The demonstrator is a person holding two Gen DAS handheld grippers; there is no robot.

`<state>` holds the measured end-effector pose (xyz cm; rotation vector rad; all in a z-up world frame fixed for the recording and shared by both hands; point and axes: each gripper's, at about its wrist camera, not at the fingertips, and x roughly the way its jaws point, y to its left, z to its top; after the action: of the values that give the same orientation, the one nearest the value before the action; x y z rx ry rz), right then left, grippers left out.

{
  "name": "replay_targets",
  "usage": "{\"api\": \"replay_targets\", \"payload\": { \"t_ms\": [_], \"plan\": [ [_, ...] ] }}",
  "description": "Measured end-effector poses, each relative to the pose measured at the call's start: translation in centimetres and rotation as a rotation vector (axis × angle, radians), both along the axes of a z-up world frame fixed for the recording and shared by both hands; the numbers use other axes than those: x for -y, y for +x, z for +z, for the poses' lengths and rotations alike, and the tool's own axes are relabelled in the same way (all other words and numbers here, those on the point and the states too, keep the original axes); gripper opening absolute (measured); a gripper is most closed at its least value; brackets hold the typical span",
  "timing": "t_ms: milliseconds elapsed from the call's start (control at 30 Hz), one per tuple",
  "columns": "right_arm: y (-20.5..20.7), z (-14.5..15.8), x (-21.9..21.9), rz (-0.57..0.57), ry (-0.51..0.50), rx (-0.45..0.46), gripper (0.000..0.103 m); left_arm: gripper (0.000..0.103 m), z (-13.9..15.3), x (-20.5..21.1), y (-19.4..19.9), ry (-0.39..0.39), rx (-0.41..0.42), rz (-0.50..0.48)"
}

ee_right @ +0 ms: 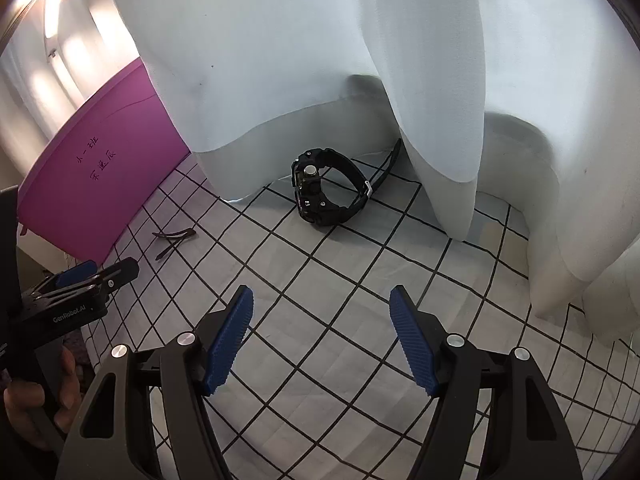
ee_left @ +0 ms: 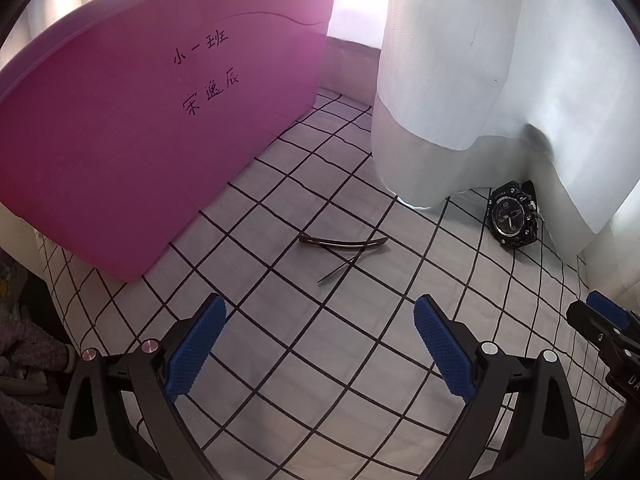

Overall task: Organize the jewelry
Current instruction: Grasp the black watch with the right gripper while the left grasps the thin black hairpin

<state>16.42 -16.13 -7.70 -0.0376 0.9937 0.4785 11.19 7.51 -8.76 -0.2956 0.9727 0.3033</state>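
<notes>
A chunky black sport wristwatch (ee_right: 326, 186) stands on its edge on the white black-gridded cloth (ee_right: 320, 280), tucked against the hem of a pale hanging curtain (ee_right: 320, 60), its strap trailing back under a fold. It lies straight ahead of the right gripper (ee_right: 322, 344), whose blue pads are spread wide with nothing between them, so this hand looks the nearer to it. Further left, a slim dark curved hair clip (ee_left: 342, 243) lies flat on the cloth, long axis running crosswise, just ahead of the left gripper (ee_left: 320, 350), likewise spread and empty. Beside the clip rises a large magenta plastic bin (ee_left: 140, 140) with handwritten characters. The curtain fold overhanging the watch could crowd a grasp.
</notes>
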Motion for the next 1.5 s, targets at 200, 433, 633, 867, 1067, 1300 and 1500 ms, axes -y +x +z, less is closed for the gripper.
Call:
{"api": "replay_targets", "payload": {
  "t_ms": [200, 433, 633, 867, 1067, 1300, 1500],
  "plan": [
    [2.2, -1.1, -1.2, -0.016, -0.006, -0.019, 0.068, 0.094, -1.8, -1.0, 2.1, -0.025, -0.023, 0.027],
    [4.3, -2.4, -2.4, -0.046, -0.018, -0.026, 0.068, 0.094, -3.1, -1.4, 3.8, -0.017, -0.03, 0.049],
    [6.1, -3.4, -3.4, -0.056, -0.048, -0.002, 0.068, 0.094, -3.4, -1.1, 4.4, -0.001, -0.011, 0.039],
    [7.7, -4.2, -5.0, -0.045, -0.105, 0.029, 0.068, 0.094, -4.4, -1.4, 6.0, 0.007, -0.017, 0.048],
    [9.1, -4.7, -5.9, -0.046, -0.111, 0.03, 0.068, 0.094, -4.9, -1.3, 7.1, 0.017, -0.019, 0.053],
    [10.1, -4.7, -6.8, -0.045, -0.115, 0.056, 0.071, 0.094, -5.3, -1.0, 8.6, 0.051, -0.014, 0.058],
    [10.4, -4.5, -6.6, -0.041, -0.113, 0.08, 0.071, 0.088, -5.3, -0.8, 9.3, 0.06, 0.005, 0.062]
  ]
}}
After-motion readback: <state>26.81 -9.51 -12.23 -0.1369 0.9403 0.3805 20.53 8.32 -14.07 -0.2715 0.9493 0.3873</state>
